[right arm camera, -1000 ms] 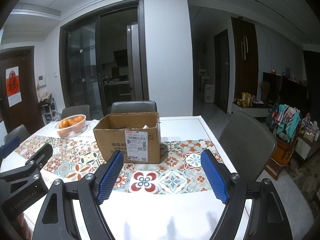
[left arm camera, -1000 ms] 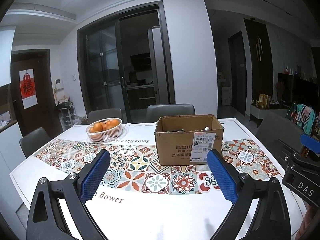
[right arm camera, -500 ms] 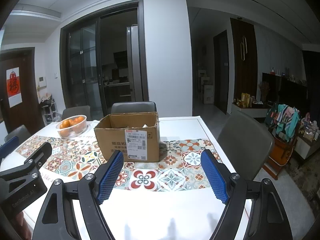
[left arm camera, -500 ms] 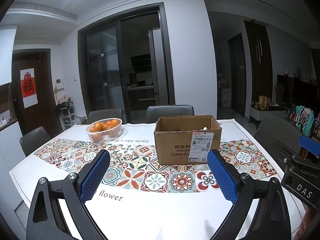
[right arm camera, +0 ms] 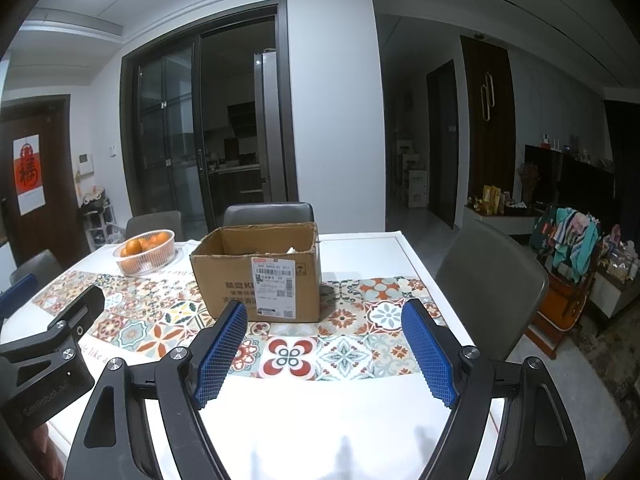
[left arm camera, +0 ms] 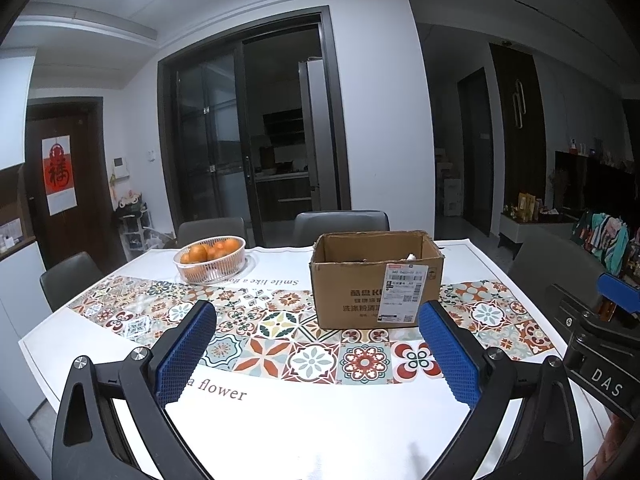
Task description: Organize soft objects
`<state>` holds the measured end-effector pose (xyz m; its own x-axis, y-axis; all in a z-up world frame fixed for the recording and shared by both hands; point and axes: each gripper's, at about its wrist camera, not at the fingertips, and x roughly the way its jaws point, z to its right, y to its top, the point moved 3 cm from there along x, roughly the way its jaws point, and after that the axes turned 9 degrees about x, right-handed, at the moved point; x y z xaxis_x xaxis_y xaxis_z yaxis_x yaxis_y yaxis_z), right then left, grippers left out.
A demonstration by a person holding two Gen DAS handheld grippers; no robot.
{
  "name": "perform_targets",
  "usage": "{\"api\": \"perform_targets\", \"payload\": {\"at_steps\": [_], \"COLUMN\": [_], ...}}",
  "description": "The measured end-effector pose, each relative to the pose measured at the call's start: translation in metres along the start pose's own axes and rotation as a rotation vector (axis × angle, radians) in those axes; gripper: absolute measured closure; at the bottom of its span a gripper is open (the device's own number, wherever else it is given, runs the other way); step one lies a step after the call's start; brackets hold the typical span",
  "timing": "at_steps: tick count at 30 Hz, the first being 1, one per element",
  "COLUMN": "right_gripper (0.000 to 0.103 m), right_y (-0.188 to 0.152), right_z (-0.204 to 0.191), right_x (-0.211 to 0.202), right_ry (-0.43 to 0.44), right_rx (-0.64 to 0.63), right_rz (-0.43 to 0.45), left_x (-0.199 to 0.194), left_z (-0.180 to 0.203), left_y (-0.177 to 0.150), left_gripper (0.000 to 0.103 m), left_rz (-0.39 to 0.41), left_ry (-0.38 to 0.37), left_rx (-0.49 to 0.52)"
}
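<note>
An open brown cardboard box (left arm camera: 376, 280) with a white shipping label stands on the patterned table runner; it also shows in the right wrist view (right arm camera: 260, 272). A bit of something white peeks over its rim (right arm camera: 294, 249); the rest of its contents are hidden. My left gripper (left arm camera: 316, 354) is open and empty, held above the near white part of the table, short of the box. My right gripper (right arm camera: 322, 354) is open and empty, to the right of the left one. No loose soft object is visible on the table.
A white basket of oranges (left arm camera: 210, 258) stands at the back left of the table (left arm camera: 320, 420). Grey chairs (right arm camera: 492, 280) surround it. The left gripper's body (right arm camera: 44, 356) shows at the right view's left edge. Clothes hang on a rack (right arm camera: 572, 240) at far right.
Both grippers have drawn back and lifted slightly, so the box looks a little farther and lower. Jaws stay open.
</note>
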<state>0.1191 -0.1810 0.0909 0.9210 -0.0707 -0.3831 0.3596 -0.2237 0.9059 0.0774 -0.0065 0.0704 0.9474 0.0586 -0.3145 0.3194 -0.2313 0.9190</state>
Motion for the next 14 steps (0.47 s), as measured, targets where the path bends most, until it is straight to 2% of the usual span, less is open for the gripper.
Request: {"api": "perform_targets", "payload": {"at_steps": [14], "right_gripper": [0.022], "right_y": [-0.0056], "right_z": [-0.0005], "right_x": [-0.0045], "right_ry": [0.000], "right_rx": [-0.004], "right_rz": [-0.004], "left_x": [0.0038], "left_z": [-0.0018], "left_y": [-0.0031], "left_gripper": [0.000], "left_rz": [-0.015], "left_ry": [-0.009], "left_rx": [-0.008]}}
